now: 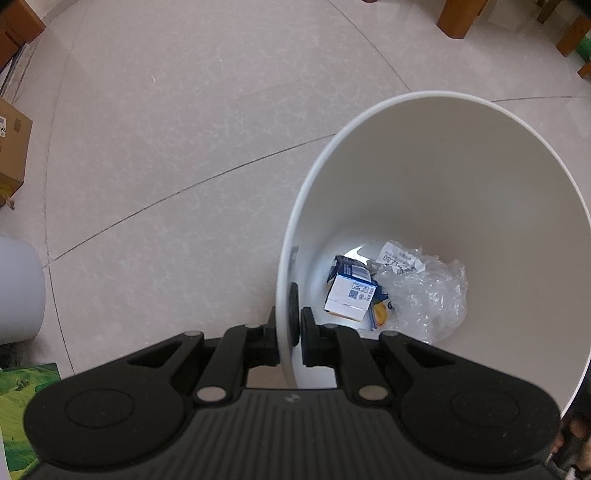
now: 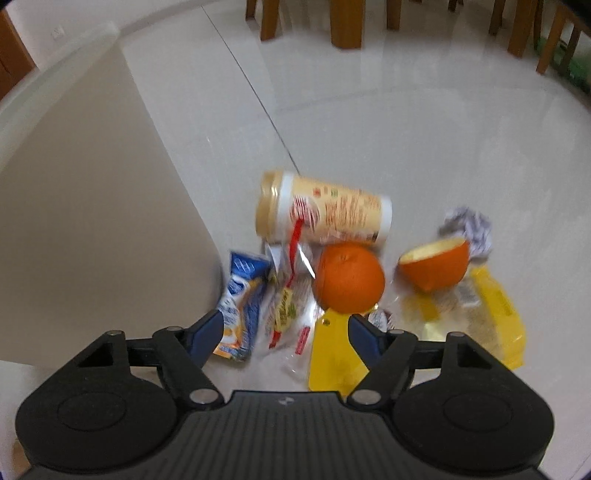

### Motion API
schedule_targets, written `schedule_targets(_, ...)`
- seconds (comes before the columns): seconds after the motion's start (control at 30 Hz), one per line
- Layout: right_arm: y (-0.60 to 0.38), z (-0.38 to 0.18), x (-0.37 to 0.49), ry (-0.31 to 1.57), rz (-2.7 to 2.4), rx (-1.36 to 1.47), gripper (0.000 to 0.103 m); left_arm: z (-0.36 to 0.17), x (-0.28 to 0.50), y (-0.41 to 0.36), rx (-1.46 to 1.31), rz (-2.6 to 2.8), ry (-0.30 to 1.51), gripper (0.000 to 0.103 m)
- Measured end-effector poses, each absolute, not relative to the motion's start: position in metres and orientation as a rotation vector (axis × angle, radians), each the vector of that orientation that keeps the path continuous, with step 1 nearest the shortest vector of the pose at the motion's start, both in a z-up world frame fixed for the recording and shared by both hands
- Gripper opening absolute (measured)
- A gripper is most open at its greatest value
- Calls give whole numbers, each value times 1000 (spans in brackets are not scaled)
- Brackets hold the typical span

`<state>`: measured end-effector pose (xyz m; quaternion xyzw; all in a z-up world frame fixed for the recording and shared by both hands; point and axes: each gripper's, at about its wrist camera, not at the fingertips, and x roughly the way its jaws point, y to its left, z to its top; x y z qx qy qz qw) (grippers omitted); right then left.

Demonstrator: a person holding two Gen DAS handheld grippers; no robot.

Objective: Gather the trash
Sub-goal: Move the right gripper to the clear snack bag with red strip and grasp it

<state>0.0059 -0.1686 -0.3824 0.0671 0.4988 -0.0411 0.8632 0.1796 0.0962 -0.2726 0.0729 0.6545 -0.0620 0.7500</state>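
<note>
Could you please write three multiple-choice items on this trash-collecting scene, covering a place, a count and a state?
1. Where do the left gripper's jaws sit?
A. on the white bin's rim
B. on a chair leg
C. on a cardboard box

2. How many orange halves lie on the floor?
A. one
B. two
C. four

3. How is the yellow lidded cup lying?
A. upright
B. on its side
C. crushed flat

Answers: 1 A, the jaws straddle the bin wall; 2 B, one dome up, one cut face up; 3 B, its lid faces left.

floor: pale glossy tiles [image 1: 184, 110] | furniture: wooden legs [image 2: 345, 22] | side: cardboard box [image 1: 13, 147]
</note>
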Motion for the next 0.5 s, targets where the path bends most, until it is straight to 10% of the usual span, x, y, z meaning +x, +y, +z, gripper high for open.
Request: schedule_targets(0.5, -183, -451, 50, 1119, -151, 270, 72, -272, 178, 94, 171, -130, 1425, 8)
